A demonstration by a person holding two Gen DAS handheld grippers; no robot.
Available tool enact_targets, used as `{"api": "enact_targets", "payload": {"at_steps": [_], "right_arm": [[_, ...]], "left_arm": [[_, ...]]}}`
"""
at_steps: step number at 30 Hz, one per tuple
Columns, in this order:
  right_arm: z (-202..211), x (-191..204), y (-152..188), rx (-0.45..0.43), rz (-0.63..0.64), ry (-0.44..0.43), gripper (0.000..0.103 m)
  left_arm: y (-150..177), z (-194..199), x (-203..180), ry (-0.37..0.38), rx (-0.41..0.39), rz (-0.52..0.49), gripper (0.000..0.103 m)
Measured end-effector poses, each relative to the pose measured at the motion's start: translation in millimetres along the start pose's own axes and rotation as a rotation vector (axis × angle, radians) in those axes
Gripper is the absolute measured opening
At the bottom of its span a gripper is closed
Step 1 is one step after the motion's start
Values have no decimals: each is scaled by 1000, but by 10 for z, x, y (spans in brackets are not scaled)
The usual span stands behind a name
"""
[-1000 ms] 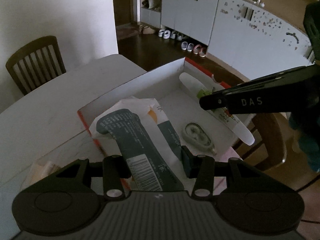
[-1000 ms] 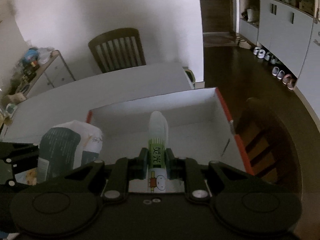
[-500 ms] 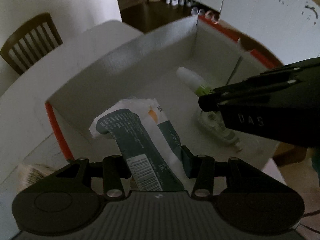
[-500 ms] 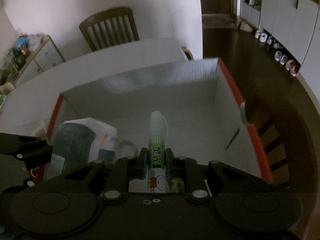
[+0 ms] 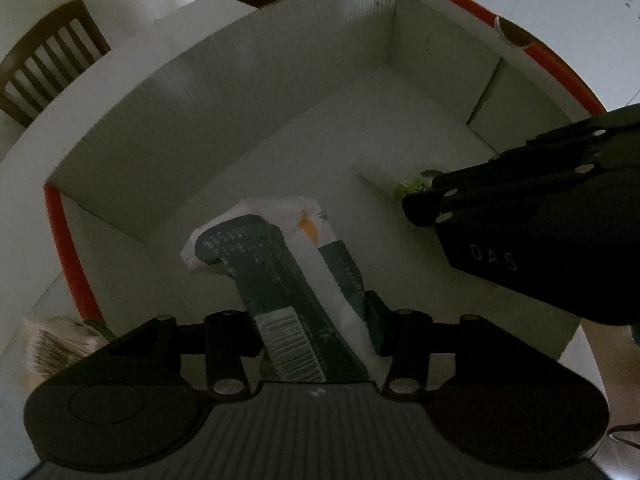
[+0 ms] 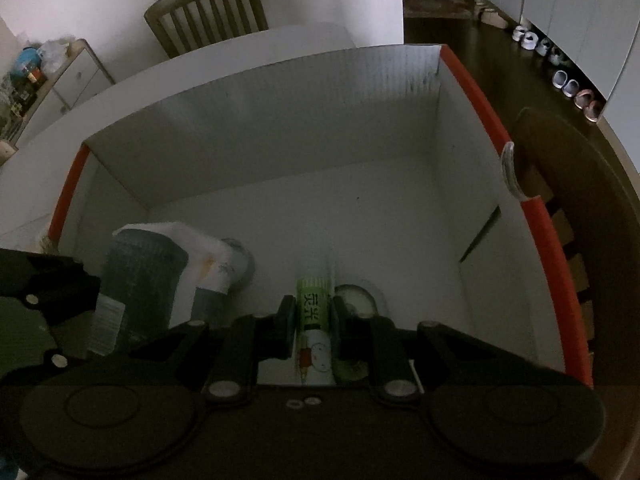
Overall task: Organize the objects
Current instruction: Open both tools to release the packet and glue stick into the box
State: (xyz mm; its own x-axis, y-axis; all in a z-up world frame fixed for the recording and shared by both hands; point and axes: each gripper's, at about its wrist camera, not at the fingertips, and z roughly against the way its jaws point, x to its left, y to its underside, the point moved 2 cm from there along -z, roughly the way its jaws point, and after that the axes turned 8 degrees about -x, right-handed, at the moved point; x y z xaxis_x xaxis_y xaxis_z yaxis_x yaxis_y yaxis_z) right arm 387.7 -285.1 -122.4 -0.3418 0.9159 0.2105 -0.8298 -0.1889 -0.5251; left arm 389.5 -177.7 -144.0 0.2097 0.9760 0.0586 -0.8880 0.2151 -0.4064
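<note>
Both hand-held grippers point steeply down into the open white corrugated cardboard box with orange-red rim [image 6: 472, 84], which indicates that the items are being lowered for deposit inside it.

The left gripper [image 5: 308, 320] has the soft white-and-dark-green plastic packet with a barcode [image 5: 276, 272] between its jaws. The jaws are opening, and the left one appears already clear of the film, so release looks to be under way. The packet's far end projects ahead of the jaws, close to or on the box floor; contact cannot be confirmed.

The right gripper [image 6: 310, 326] has its jaws closed on the white cylindrical glue stick with a green label [image 6: 314, 304], clamped across the label band. The capped end extends ahead of the jaws, low over the floor of the box. A small grey-white rounded item, probably a tape dispenser [image 6: 358, 296], lies on the floor just right of these jaws, partly hidden.

The box interior is otherwise bare and dimly lit. The box rests on a pale white worktop [image 6: 248, 46]. A dark wooden slat-backed chair [image 6: 208, 12] stands beyond it against a white wall. Pale cabinets and a row of shoes [image 6: 560, 76] line the dark floor at the right.
</note>
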Motion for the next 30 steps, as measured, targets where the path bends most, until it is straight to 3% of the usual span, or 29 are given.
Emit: {"api": "enact_targets", "payload": {"at_steps": [2,4,5,13,30], "right_arm": [[5,3,6,6,-2,-4,17],[12,6,6,11,-3,-4,17],[9,8,1,12,-3,-5,17],[82,-41,0,4,-21,-13,18],[702,-16,37,-116,-10,-101,21]], "left_arm": [[6,-13,20,7,9,8,52],[1,-19,50,12,8,15,64],[-33,-26,59,14,8,23,66],[-35,45,114,47,5,49,71],[49,685,189,148,-146,142,79]]}}
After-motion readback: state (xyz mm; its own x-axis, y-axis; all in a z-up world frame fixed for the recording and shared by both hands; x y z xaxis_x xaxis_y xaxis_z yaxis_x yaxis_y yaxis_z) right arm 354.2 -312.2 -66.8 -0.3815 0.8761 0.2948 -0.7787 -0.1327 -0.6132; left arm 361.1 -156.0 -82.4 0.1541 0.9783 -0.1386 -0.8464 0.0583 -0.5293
